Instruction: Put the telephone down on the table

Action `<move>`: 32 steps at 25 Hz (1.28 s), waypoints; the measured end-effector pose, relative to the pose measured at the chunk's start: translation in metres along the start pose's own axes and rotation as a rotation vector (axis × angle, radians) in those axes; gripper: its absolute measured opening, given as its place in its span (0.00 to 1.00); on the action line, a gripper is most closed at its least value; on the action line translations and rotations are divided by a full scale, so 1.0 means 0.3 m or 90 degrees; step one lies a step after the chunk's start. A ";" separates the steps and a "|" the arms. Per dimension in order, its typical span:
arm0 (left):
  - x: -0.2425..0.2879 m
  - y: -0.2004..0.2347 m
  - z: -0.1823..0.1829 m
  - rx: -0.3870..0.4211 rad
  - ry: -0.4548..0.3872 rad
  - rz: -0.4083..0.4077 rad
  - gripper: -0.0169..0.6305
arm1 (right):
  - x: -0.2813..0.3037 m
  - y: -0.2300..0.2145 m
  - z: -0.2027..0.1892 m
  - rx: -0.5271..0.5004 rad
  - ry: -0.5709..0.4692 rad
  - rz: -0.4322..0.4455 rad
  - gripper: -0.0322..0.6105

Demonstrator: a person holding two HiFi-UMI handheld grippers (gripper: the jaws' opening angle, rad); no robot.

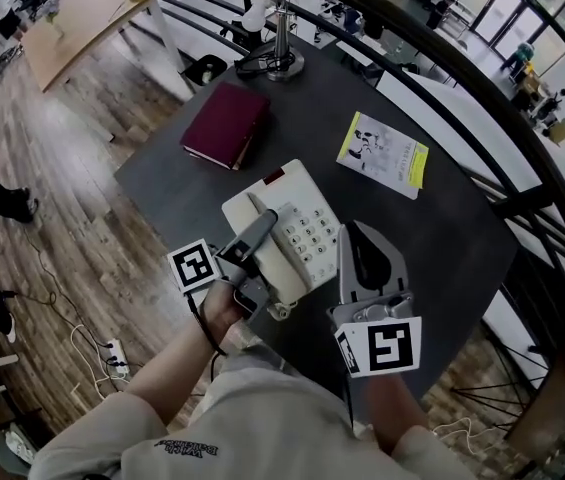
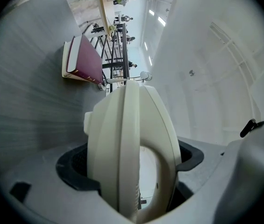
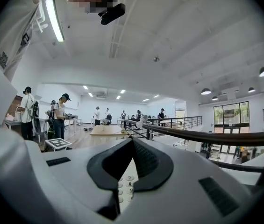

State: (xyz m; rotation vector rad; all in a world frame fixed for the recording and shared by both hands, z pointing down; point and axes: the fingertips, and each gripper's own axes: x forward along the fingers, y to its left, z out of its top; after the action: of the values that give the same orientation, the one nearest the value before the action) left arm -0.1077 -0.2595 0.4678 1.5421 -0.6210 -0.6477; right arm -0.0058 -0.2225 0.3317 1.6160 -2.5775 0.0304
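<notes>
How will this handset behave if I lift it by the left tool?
The handset looks rigid, smooth plastic: probably light but slippery between the left tool's pads. It sits separate on the telephone base, so lifting likely leaves the base behind.

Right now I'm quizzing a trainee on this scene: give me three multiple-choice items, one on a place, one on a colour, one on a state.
1. Where is the book? A on the floor B on the table, apart from the telephone C in a gripper
2. The telephone's colour? A black B cream C red
3. The left gripper? A open B shut, empty C shut on the handset
Key: B, it lies on bare tabletop; B, its casing is cream; C, the jaws clamp the handset.
</notes>
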 end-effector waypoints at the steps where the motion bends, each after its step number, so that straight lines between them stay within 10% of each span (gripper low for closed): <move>1: 0.039 0.012 0.020 0.002 -0.007 -0.002 0.75 | 0.022 -0.023 0.000 0.003 0.002 -0.003 0.05; 14: 0.396 0.340 0.284 0.026 -0.088 0.033 0.75 | 0.248 -0.218 -0.082 0.007 0.037 -0.035 0.05; 32: 0.517 0.700 0.320 0.010 -0.067 0.138 0.75 | 0.584 -0.428 -0.621 0.046 0.185 -0.089 0.05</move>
State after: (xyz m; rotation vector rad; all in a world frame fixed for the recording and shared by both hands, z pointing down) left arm -0.0714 -0.4511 0.6662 1.4368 -0.8614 -0.5612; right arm 0.0474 -0.4228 0.5289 1.6705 -2.2672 0.3246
